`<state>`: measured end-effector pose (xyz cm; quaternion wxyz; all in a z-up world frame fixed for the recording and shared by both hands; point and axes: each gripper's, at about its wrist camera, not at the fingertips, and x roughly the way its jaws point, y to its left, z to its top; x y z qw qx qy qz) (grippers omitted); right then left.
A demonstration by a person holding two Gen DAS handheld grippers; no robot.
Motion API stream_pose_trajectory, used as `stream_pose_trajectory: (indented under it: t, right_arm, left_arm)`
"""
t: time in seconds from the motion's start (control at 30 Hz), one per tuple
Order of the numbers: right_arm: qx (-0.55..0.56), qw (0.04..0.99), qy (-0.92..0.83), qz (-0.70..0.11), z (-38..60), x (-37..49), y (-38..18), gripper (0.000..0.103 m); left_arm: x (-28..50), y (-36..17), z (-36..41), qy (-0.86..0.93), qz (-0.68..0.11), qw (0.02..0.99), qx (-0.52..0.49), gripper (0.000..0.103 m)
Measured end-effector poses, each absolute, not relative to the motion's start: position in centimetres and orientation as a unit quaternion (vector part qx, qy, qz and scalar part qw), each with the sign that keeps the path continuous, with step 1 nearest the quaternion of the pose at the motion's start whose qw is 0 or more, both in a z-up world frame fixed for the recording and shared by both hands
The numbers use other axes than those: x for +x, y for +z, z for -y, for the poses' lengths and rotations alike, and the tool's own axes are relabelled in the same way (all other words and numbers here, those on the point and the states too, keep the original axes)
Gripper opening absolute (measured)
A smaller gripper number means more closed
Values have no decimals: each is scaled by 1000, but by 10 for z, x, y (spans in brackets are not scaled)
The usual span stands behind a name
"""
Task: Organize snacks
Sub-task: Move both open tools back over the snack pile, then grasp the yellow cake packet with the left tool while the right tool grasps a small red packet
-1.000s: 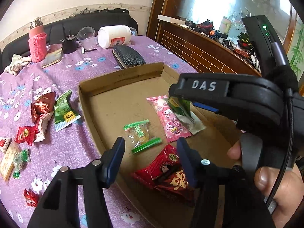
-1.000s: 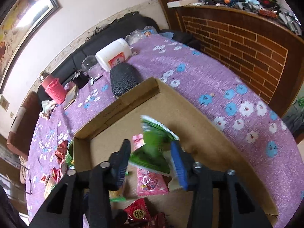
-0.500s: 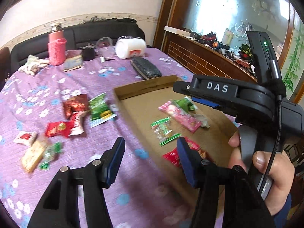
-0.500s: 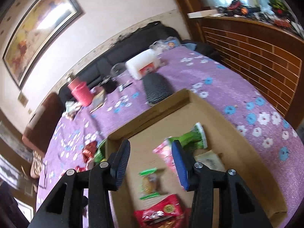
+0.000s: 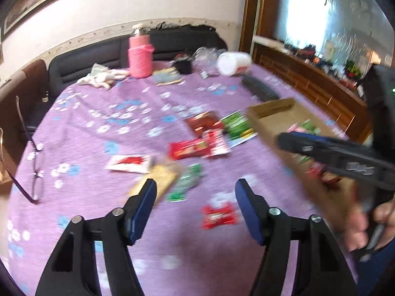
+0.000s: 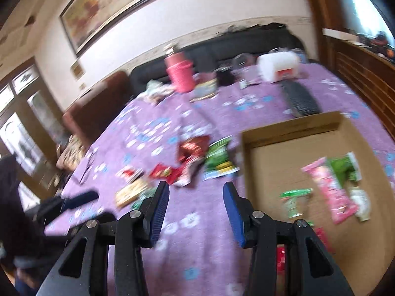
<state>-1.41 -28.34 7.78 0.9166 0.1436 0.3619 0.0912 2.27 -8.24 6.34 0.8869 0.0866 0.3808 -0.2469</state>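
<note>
Left gripper (image 5: 195, 194): empty, jaws just opened wider, over loose snacks on the purple tablecloth (image 5: 103, 113). Right gripper (image 6: 196, 198): empty, jaws apart, left of the cardboard box (image 6: 291, 125).
Loose snacks: small red packet (image 5: 218, 215) nearest, right of centre between the left fingers; green packet (image 5: 186, 185) and tan packet (image 5: 158, 181) just beyond.
Boxed: pink packet (image 6: 332, 192), others.
Advice: centre over one packet only, lower the fingers flat to the cloth, avoid pinching fabric.
</note>
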Motion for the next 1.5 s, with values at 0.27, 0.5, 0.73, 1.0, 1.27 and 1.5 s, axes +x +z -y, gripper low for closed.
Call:
stream_pose_trajectory:
  t: [0.27,0.5,0.73,1.0,1.27,1.5]
  right_arm:
    - [140,912,99,-373,279,-11,71,49]
    - [145,904,117,-384,274,-9,66,49]
    - [142,891,154,-403,257,-7,57,49]
    - [74,876,203,-430,206,-1,35,49]
    - [15,878,202,-433,181,9,15,50]
    - [-44,881,197,-429,171,-5,16,28]
  left_arm:
    - [62,19,69,-219,-429,866,137,74]
    - [77,9,71,-202,-430,873,110,55]
    - [57,13,66,-189,-443,870,105,33]
    - [40,19,60,-207,-440,867,105,32]
    - [46,12,65,-203,-435,869,123,39]
    - [52,11,65,-197,-426,877,103,32]
